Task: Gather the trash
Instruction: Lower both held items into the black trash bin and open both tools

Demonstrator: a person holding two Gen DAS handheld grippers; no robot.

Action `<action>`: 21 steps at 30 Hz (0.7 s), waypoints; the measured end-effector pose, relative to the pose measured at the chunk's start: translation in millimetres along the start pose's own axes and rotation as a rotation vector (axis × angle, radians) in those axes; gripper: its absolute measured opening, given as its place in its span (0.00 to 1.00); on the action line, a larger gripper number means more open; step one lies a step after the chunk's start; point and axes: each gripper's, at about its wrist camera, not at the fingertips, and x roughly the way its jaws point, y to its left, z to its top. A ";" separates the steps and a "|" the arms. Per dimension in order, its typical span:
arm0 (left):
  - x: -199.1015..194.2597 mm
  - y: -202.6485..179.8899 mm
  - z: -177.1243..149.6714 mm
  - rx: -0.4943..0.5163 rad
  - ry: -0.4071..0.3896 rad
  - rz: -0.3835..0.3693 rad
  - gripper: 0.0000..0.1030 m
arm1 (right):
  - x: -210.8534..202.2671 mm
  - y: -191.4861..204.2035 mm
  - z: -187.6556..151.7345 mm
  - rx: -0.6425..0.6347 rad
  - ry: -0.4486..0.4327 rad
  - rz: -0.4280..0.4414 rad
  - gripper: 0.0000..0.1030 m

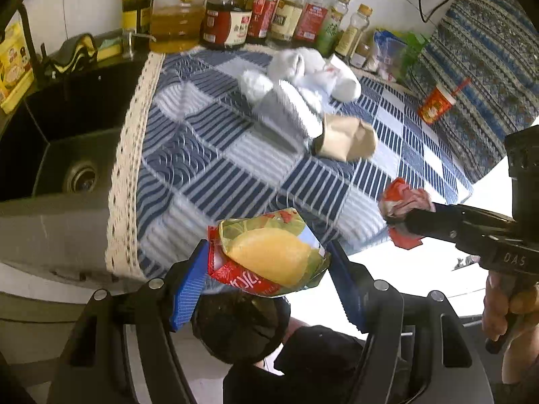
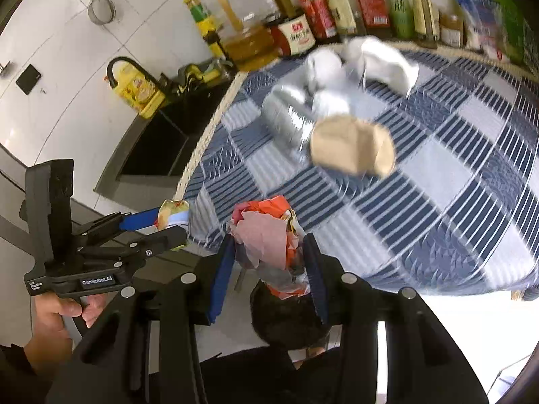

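Observation:
My left gripper [image 1: 269,262] is shut on a flattened snack wrapper [image 1: 269,256] with a yellow fruit picture, held just off the counter's front edge above a black bin [image 1: 235,326]. My right gripper [image 2: 269,252] is shut on a crumpled red and pink wrapper [image 2: 266,235], also over the bin [image 2: 286,316]. The right gripper shows in the left wrist view [image 1: 404,215], and the left gripper shows in the right wrist view [image 2: 168,225]. On the blue checked cloth lie a crushed brown paper cup [image 1: 347,138], a clear plastic bottle [image 1: 289,111] and crumpled white tissues [image 1: 310,70].
A black sink [image 1: 57,141] lies left of the cloth. Sauce and oil bottles [image 1: 235,10] line the back wall. A red cup with a straw [image 1: 436,104] stands at the far right by a patterned cloth [image 1: 488,67].

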 end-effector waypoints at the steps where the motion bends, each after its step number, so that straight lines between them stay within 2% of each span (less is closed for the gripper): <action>1: 1.3 1.8 -6.5 -0.002 0.009 -0.005 0.65 | 2.6 1.5 -4.6 0.003 0.007 0.002 0.41; 8: 21.9 17.5 -46.5 -0.035 0.078 -0.021 0.65 | 34.1 4.1 -41.4 0.050 0.089 0.011 0.41; 12: 36.7 27.0 -65.5 -0.069 0.121 -0.026 0.65 | 51.1 8.9 -59.5 0.027 0.127 -0.023 0.41; 21: 84.9 41.2 -104.3 -0.112 0.251 -0.036 0.65 | 93.9 -2.0 -89.7 0.066 0.225 0.004 0.41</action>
